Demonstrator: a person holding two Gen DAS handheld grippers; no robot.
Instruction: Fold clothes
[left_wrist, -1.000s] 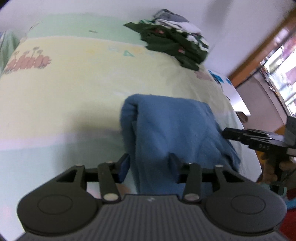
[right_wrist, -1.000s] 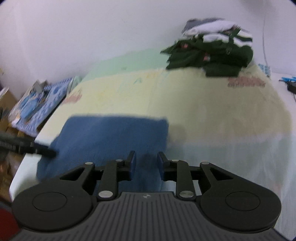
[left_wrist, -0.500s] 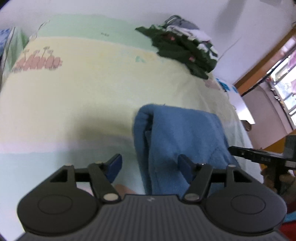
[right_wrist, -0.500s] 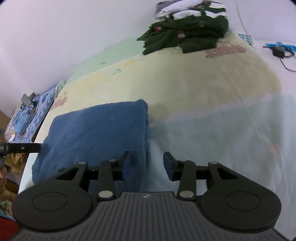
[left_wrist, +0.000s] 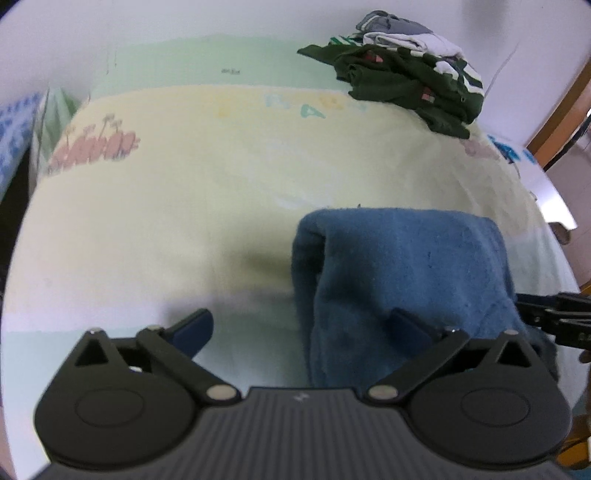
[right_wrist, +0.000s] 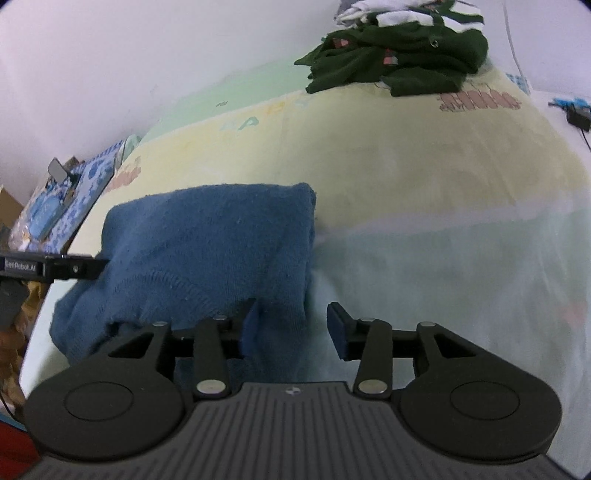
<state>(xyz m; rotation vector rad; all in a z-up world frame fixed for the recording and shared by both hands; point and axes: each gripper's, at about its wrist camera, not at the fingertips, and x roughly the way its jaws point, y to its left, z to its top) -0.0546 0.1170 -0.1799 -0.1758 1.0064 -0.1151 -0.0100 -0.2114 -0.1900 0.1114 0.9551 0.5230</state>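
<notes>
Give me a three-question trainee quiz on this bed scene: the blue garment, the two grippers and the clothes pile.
1. True or false: the blue garment lies folded on the bedsheet.
2. Where is the pile of dark green clothes? A) at the far end of the bed, near the wall; B) under the blue garment; C) on the floor.
3. Fill in: the left gripper has its jaws ____ apart, with an edge of the blue garment between them.

The right gripper is open too, over the garment's near edge.

Key: 1 true; 2 A; 3 wide, and opening.
</notes>
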